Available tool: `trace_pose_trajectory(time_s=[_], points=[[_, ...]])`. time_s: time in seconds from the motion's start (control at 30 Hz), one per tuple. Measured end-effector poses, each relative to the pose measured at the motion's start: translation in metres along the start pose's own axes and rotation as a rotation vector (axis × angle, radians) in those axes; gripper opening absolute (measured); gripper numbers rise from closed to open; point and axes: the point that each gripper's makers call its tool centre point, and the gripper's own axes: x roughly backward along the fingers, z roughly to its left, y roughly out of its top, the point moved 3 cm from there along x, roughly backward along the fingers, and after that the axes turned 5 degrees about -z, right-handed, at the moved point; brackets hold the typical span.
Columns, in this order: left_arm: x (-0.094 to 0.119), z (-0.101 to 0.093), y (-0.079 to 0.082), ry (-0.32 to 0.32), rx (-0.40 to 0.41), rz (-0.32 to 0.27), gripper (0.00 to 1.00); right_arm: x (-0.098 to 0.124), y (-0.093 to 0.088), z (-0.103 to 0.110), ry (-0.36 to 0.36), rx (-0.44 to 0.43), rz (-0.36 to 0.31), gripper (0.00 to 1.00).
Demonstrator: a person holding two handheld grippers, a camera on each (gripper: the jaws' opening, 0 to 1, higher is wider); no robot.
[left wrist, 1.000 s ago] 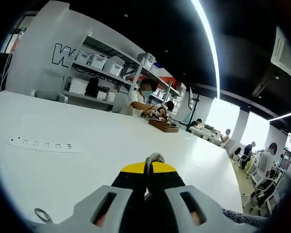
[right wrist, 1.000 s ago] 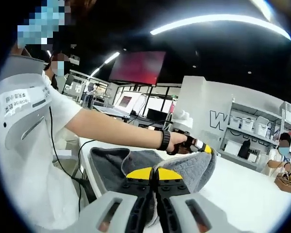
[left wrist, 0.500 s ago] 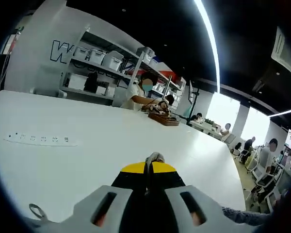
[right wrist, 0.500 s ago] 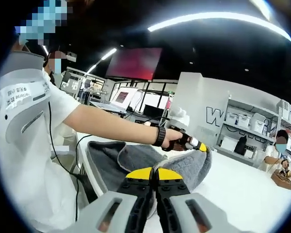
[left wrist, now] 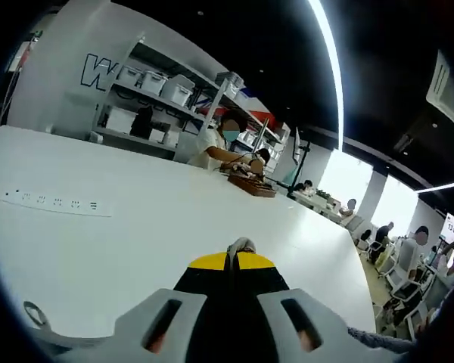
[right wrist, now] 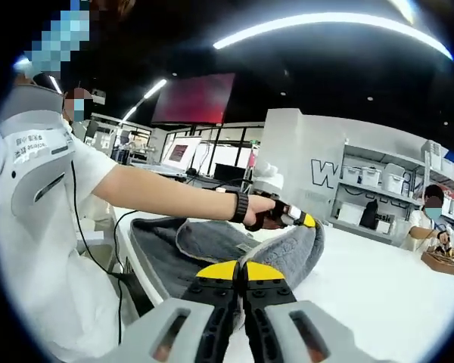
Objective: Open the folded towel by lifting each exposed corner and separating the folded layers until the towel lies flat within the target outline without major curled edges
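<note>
Grey terry towel (right wrist: 212, 246) draped over white counter (left wrist: 159, 227) edge, far corner raised. Left gripper (left wrist: 240, 247) jaws closed, pinching small grey towel tuft at yellow tips. Right gripper (right wrist: 241, 266) jaws closed on towel fold. Person's forearm with black wristband (right wrist: 240, 206) extends above towel.

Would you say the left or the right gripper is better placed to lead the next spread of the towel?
Probably the left gripper: in the right gripper view it holds a raised towel corner out over the white table. The right gripper pinches an edge closer to the person.
</note>
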Motion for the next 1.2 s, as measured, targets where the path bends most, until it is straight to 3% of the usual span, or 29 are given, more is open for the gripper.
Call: trace_pose_trajectory(time_s=[0.73, 1.2], points=[[-0.023, -0.003, -0.031, 0.000, 0.055, 0.039, 0.00, 0.016, -0.029, -0.012, -0.045, -0.034, 0.070, 0.00], [-0.044, -0.005, -0.034, 0.009, 0.064, 0.002, 0.00, 0.042, -0.047, -0.049, -0.167, -0.146, 0.070, 0.00]])
